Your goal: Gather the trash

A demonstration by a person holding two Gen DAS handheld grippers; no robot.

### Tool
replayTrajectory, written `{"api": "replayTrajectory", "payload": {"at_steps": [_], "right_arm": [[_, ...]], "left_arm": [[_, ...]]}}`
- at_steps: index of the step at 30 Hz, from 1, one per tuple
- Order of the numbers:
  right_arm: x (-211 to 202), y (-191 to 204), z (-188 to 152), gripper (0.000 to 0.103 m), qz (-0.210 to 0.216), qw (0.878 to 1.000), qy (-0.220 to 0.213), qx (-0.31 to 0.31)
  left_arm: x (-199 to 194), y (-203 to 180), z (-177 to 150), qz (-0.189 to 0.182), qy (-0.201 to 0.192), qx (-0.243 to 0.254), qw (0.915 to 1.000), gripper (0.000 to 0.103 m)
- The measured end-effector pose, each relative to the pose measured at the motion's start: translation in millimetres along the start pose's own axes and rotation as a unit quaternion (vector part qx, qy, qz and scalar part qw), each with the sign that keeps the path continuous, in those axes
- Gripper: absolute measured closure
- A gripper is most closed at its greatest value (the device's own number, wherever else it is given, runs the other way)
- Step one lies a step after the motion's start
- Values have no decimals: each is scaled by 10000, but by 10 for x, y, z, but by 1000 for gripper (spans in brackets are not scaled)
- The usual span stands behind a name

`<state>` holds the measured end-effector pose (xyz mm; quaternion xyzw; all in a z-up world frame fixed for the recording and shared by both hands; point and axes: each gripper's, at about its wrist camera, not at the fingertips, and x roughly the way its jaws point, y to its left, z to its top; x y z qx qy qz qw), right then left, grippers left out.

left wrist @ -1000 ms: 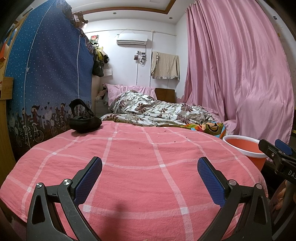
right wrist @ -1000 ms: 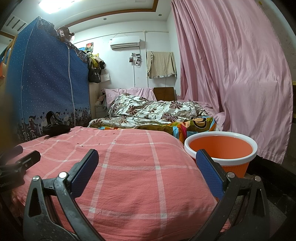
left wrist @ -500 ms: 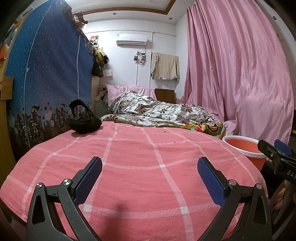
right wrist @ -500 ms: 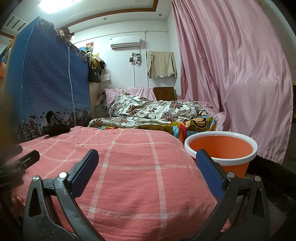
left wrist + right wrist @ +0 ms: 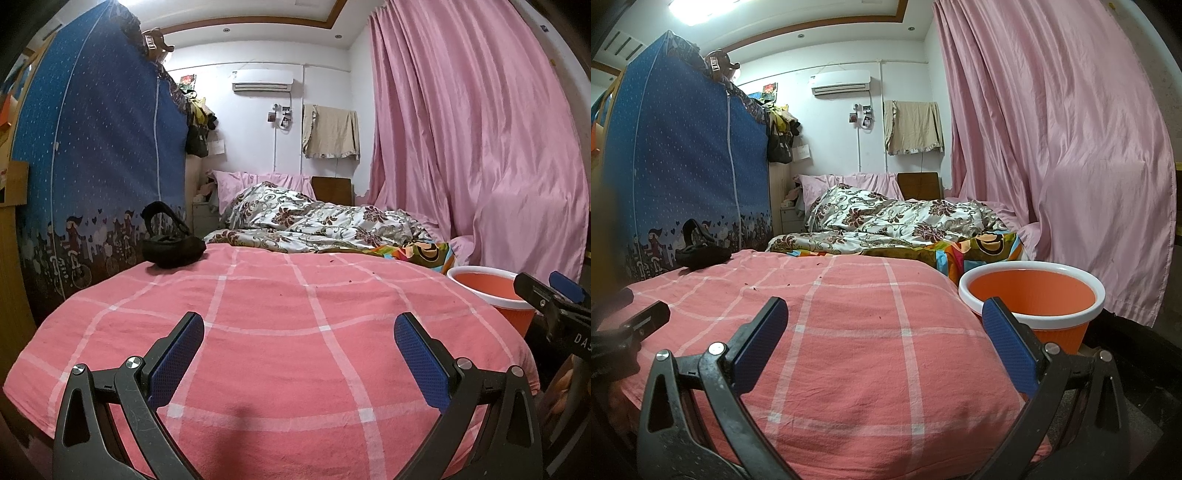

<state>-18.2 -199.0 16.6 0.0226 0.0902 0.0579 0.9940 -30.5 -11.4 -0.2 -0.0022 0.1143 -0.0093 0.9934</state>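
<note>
Small dark crumbs [image 5: 334, 261] lie scattered on the pink checked bedsheet [image 5: 280, 332], also seen as specks [image 5: 753, 288] in the right wrist view. An orange bin with a white rim [image 5: 1032, 299] stands on the floor beside the bed's right edge; the left wrist view shows the bin [image 5: 491, 291] at far right. My left gripper [image 5: 299, 354] hovers open over the near end of the sheet, nothing between its blue pads. My right gripper [image 5: 884, 341] is open too, its right finger in front of the bin's rim. Each gripper shows at the edge of the other's view.
A black bag [image 5: 171, 247] lies on the sheet's far left corner. A crumpled floral quilt [image 5: 317, 225] and pink pillows fill the far half of the bed. A blue fabric wardrobe [image 5: 96, 177] stands at left, a pink curtain [image 5: 476, 147] at right.
</note>
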Motion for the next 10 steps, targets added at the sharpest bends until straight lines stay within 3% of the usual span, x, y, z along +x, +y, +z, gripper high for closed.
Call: {"api": "replayTrajectory", "payload": {"at_steps": [10], "right_arm": [[-3,-4,-2,0,4,10000,13,1]], "left_arm": [[8,15,-5,0,-8,10,10000,2]]}}
